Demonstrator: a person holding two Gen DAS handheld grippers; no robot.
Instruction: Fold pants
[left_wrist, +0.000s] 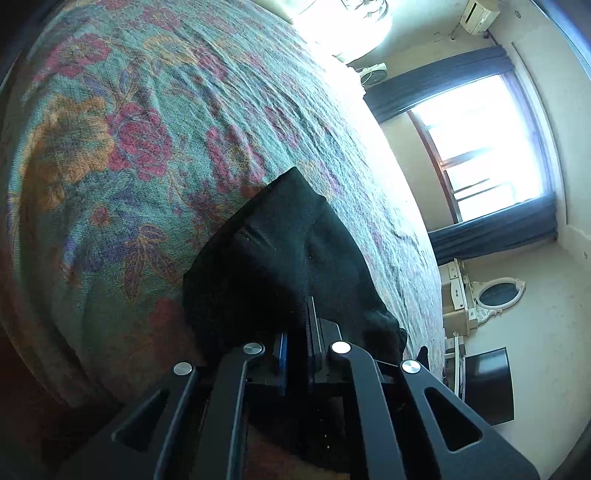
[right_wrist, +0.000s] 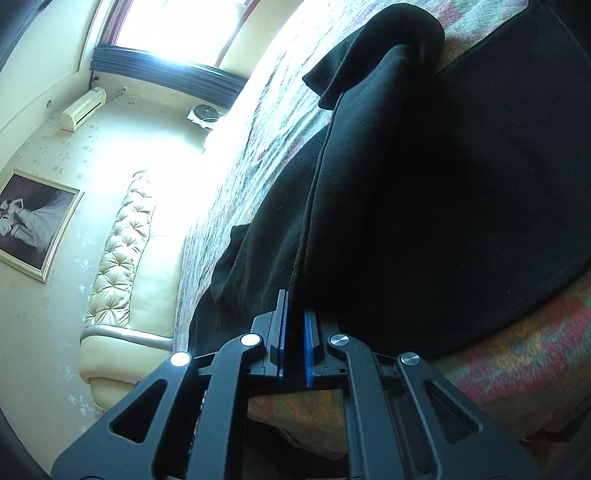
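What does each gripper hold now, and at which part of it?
Both hold the black pants. The left gripper has its jaws shut on a bunched end of the cloth; the right gripper pinches a seamed edge.

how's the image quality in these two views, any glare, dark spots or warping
Left wrist view: the window is blown out white and washes out the far edge of the bedspread; the black pants show almost no detail. Right wrist view: glare from the window bleaches the bed's edge, the pants are a dark mass. Both views bend straight lines, with dark corners.
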